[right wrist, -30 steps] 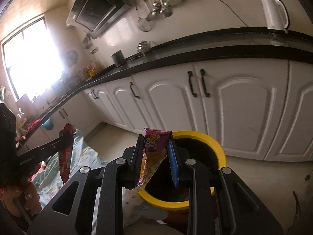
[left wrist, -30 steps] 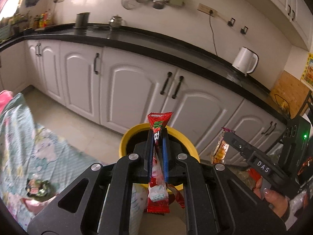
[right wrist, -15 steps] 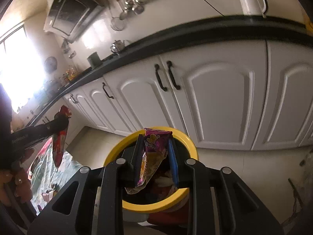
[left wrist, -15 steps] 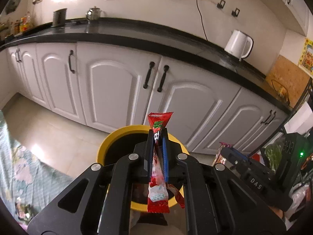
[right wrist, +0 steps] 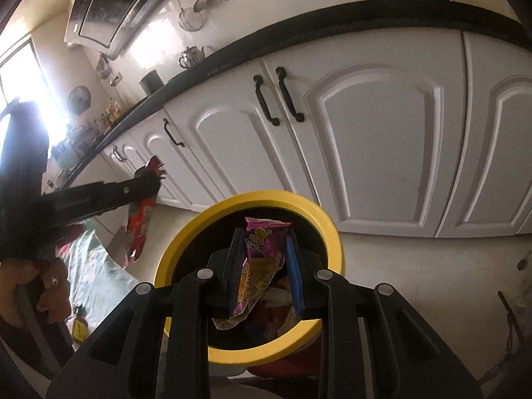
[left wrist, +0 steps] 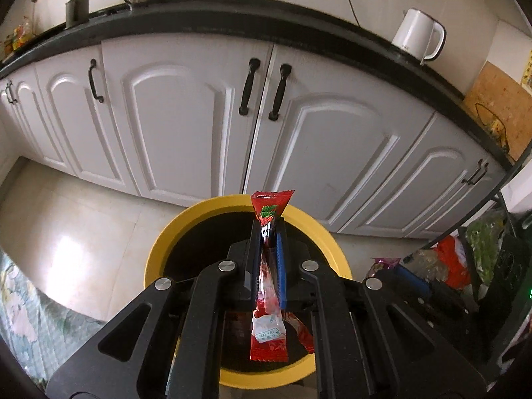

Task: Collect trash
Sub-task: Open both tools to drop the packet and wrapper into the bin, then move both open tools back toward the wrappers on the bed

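Red snack wrapper (left wrist: 267, 286) – thin, light, crinkly – is pinched mid-length in the left gripper (left wrist: 268, 232); the right gripper (right wrist: 264, 242) clamps a purple wrapper (right wrist: 257, 266), both above the yellow-rimmed bin (left wrist: 166, 249).

There are two grippers, a left gripper (left wrist: 268, 232) and a right gripper (right wrist: 262, 242). There are two snack wrappers, one red wrapper (left wrist: 270, 209) and one purple wrapper (right wrist: 264, 242). There is one yellow bin (left wrist: 166, 249) with maybe a few more wrappers inside. One white kettle (left wrist: 417, 38) stands far off on the table (left wrist: 299, 21).
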The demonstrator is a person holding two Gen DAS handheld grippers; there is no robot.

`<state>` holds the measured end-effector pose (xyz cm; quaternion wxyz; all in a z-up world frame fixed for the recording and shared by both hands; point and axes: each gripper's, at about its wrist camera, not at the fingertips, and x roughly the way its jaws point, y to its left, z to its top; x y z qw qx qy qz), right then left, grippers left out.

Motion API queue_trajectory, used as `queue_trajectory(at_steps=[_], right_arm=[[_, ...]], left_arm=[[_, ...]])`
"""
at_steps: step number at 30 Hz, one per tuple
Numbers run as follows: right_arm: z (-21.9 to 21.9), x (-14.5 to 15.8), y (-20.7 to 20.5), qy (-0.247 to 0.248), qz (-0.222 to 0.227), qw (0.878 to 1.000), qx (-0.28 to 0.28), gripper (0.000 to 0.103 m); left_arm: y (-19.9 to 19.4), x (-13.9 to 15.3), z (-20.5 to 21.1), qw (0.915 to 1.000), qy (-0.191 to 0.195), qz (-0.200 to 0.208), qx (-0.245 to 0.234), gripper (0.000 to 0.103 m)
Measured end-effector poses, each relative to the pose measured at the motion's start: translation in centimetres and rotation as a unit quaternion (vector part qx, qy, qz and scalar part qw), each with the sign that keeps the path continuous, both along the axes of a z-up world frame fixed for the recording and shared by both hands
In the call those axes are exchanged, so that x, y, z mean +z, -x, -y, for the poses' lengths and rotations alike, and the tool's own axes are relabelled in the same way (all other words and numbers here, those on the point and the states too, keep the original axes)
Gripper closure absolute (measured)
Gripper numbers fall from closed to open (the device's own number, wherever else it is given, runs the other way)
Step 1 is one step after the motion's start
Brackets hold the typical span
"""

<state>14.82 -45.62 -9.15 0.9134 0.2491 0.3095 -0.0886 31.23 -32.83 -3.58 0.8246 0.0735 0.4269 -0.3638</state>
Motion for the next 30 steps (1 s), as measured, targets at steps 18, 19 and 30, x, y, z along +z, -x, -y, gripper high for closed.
queue_trajectory(at_steps=[18,19,30], right_arm=[[0.5,-3.2,-1.2,-0.022,-0.036,0.999,0.001,0.059],[0.6,-3.1,-1.1,-0.019,-0.038,0.999,-0.001,0.059],[1.6,0.3,1.2,0.019,-0.005,0.999,-0.04,0.048]], left_arm=[[-1.3,-2.3,-0.1,0.999,-0.041,-0.006,0.015,0.059],[-1.3,-2.1,-0.4,0.999,-0.041,-0.002,0.02,0.051],[0.8,1.6,-4.6,0.9965,-0.011,0.052,0.064,0.011]])
